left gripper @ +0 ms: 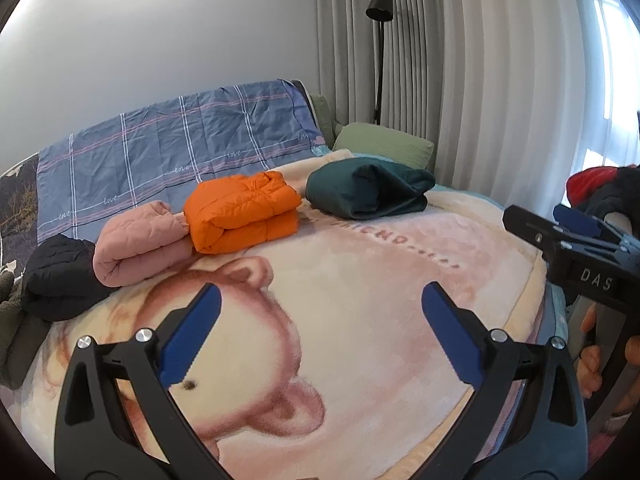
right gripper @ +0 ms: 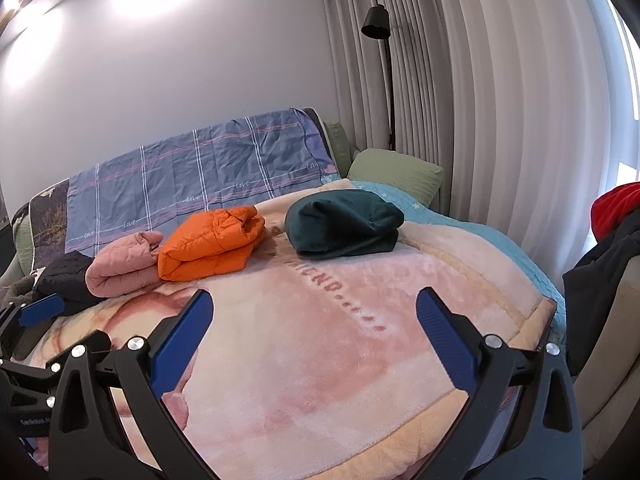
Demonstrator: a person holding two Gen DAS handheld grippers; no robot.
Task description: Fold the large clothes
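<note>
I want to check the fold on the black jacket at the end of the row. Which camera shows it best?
The left wrist view: the black jacket shows whole, beside the pink jacket. In the right wrist view the left gripper's finger covers part of it.

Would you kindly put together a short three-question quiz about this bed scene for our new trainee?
1. True or false: the orange jacket lies folded on the blanket.
2. Which folded garment sits nearest the green pillow? A) pink jacket B) dark green garment C) black jacket
3. Fill in: the left tool and the right tool both have their jaws ____ and hold nothing.

Key: 1 true; 2 B; 3 open.
</note>
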